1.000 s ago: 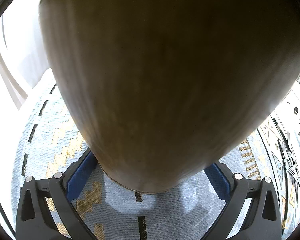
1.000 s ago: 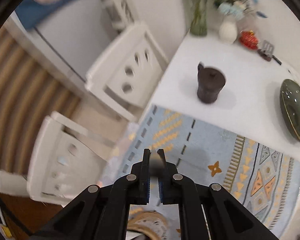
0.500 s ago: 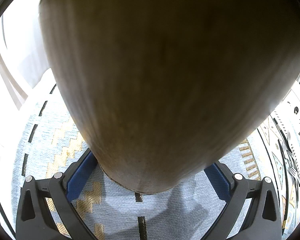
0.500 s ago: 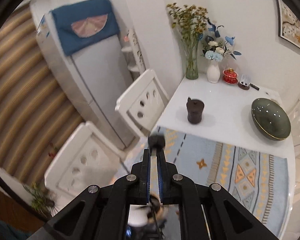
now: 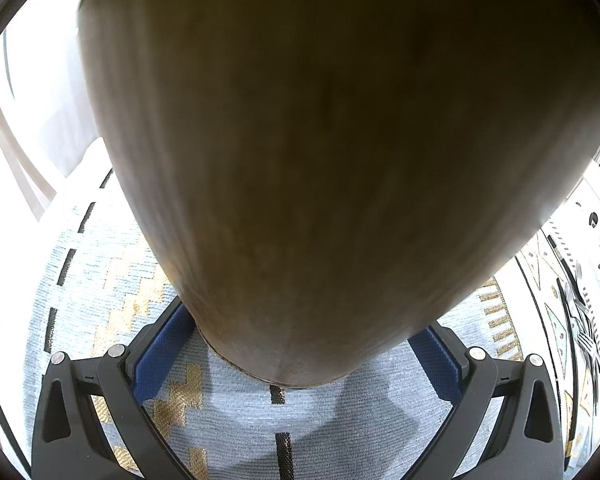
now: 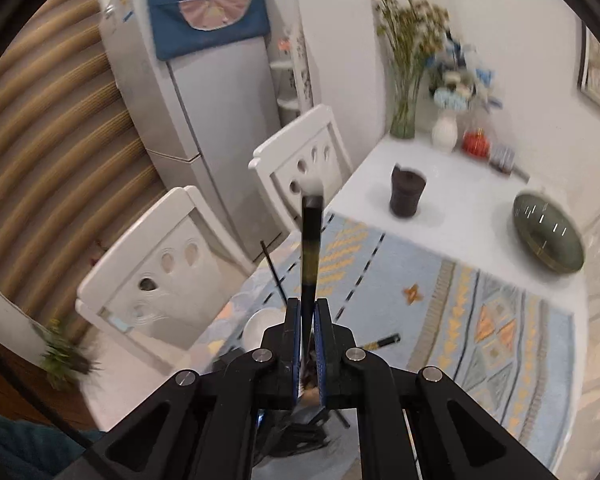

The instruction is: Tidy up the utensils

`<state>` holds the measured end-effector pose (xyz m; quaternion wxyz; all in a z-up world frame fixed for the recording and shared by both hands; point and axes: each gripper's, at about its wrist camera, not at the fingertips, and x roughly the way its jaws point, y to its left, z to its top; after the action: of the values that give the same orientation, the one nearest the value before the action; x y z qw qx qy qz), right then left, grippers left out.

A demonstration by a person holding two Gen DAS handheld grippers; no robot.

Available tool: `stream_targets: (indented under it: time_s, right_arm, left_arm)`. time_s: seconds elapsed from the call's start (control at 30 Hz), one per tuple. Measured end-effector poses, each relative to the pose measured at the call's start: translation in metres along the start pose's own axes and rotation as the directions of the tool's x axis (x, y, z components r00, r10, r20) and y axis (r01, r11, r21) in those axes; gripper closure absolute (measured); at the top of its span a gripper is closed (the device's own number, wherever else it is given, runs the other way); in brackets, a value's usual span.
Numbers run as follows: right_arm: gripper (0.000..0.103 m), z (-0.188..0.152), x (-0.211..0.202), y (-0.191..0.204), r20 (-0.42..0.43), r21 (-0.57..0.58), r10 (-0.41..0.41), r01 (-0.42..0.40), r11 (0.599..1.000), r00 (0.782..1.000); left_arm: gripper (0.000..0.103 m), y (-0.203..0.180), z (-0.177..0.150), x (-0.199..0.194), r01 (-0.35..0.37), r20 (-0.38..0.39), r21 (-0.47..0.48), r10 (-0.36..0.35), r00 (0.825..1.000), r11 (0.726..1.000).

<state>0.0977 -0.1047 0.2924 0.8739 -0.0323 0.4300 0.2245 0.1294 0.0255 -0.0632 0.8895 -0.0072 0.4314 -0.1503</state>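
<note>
Right wrist view has swung since a second ago: back then only a short dark stub showed between the fingers, now a long utensil handle (image 6: 312, 248), black with a yellowish band and a white tip, sticks up and forward out of the right gripper (image 6: 308, 312). Its jaws are nearly together and clamped on that handle. Motion blur is heavy, so I cannot tell what kind of utensil it is. Left side is unchanged: the left gripper (image 5: 300, 344) has its blue-padded fingers (image 5: 160, 352) set wide around a large tan, wood-grained rounded container (image 5: 320, 140), which fills most of that view; pads sit at its lower sides, but whether they press on it I cannot tell. Container base is over the light-blue patterned placemat (image 5: 240, 420). On that mat in the right view: a white spoon-like bowl (image 6: 260, 326) just left of the right gripper, a thin dark stick (image 6: 272, 268) angled beside it, and another black-and-gold handle (image 6: 380, 342) lying just right of the gripper. Further back on the white table (image 6: 460, 184): a dark brown lidded cup (image 6: 406, 192), a green dish (image 6: 548, 238), and flower vases by the wall. White chairs (image 6: 160, 280) stand on the left edge of the table.
</note>
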Motion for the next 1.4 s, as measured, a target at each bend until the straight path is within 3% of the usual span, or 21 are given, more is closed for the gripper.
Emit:
stream_targets:
  time_s: [0.1,0.17,0.23,0.27,0.4,0.5,0.57,0.67,0.73,0.83,0.9,0.97,1.0,1.07,1.13,1.17,1.27,1.33,1.4]
  right_arm:
    - [0.097,-0.005,0.008,0.008,-0.005,-0.015,0.009,-0.009,1.000,1.000]
    - [0.079,-0.009,0.015,0.012,-0.029,-0.041,-0.024,0.022,0.999,0.999]
    - [0.022,-0.013,0.017,0.012,-0.042,-0.035,-0.036,0.034,0.999,0.998]
    - [0.017,-0.016,0.014,0.010,-0.031,-0.019,-0.028,0.027,0.999,0.999]
    - [0.016,-0.029,-0.013,-0.003,0.034,0.062,0.057,-0.059,0.996,0.998]
    - [0.013,-0.048,-0.052,-0.032,0.147,0.190,0.033,-0.061,0.980,0.989]
    - [0.004,-0.068,-0.076,-0.059,0.210,0.302,-0.002,-0.063,0.951,0.978]
    - [0.000,-0.122,-0.108,-0.114,0.238,0.514,-0.122,-0.018,0.858,0.964]
    - [0.000,-0.163,-0.112,-0.147,0.151,0.639,-0.166,0.032,0.769,0.975]
    - [0.000,-0.238,-0.103,-0.183,0.049,0.804,-0.100,0.020,0.594,0.994]
    - [0.000,-0.282,-0.090,-0.192,-0.021,0.859,-0.080,0.059,0.508,0.997]
    - [0.000,-0.308,-0.075,-0.191,-0.086,0.874,-0.060,0.104,0.474,0.994]
    - [0.000,-0.318,-0.065,-0.189,-0.113,0.875,-0.039,0.118,0.470,0.993]
    - [0.000,-0.326,-0.044,-0.176,-0.172,0.850,-0.003,0.150,0.505,0.985]
    - [0.000,-0.323,-0.021,-0.158,-0.247,0.786,0.003,0.198,0.586,0.969]
    - [0.000,-0.319,-0.007,-0.146,-0.307,0.724,-0.008,0.239,0.647,0.952]
    - [0.000,-0.315,0.023,-0.129,-0.425,0.582,-0.059,0.323,0.746,0.903]
    - [0.001,-0.319,0.041,-0.130,-0.482,0.543,-0.090,0.378,0.749,0.871]
    - [0.005,-0.323,0.049,-0.139,-0.486,0.576,-0.078,0.387,0.720,0.870]
  left_arm:
    - [0.001,0.000,0.000,0.000,0.000,0.000,0.000,0.000,1.000,1.000]
    - [0.001,0.001,0.001,-0.001,-0.001,-0.001,0.000,0.001,1.000,1.000]
    - [0.001,0.000,-0.001,0.003,-0.002,-0.002,0.001,0.002,1.000,1.000]
    - [0.001,0.000,-0.001,0.004,-0.002,-0.002,0.001,0.002,1.000,1.000]
    - [0.001,0.001,-0.002,0.004,-0.003,-0.001,0.002,0.003,1.000,1.000]
    - [0.001,-0.001,-0.005,0.001,-0.003,-0.001,0.002,0.003,1.000,1.000]
    - [0.001,-0.003,-0.005,0.001,-0.004,-0.001,0.003,0.004,1.000,1.000]
    - [0.001,-0.003,-0.006,0.002,-0.005,-0.001,0.004,0.005,1.000,1.000]
    - [0.001,-0.003,-0.004,0.001,-0.005,-0.001,0.004,0.005,1.000,1.000]
    - [0.001,-0.002,-0.005,0.000,-0.005,0.000,0.004,0.005,1.000,1.000]
    - [0.001,-0.002,-0.005,0.000,-0.006,0.000,0.004,0.006,1.000,1.000]
    - [0.001,-0.002,-0.005,0.001,-0.007,-0.001,0.005,0.007,1.000,1.000]
    - [0.001,-0.002,-0.004,0.000,-0.007,-0.001,0.005,0.007,1.000,1.000]
    - [0.001,-0.002,-0.004,0.000,-0.007,-0.001,0.005,0.007,1.000,1.000]
    - [0.001,-0.002,-0.005,0.000,-0.007,-0.001,0.005,0.007,1.000,1.000]
    - [0.001,-0.002,-0.005,0.000,-0.007,-0.001,0.005,0.007,1.000,1.000]
    - [0.001,-0.002,-0.005,0.000,-0.008,-0.001,0.005,0.008,1.000,1.000]
    - [0.001,-0.001,-0.005,0.000,-0.008,-0.001,0.005,0.008,1.000,1.000]
    - [0.001,-0.002,-0.005,0.000,-0.007,0.000,0.005,0.007,1.000,1.000]
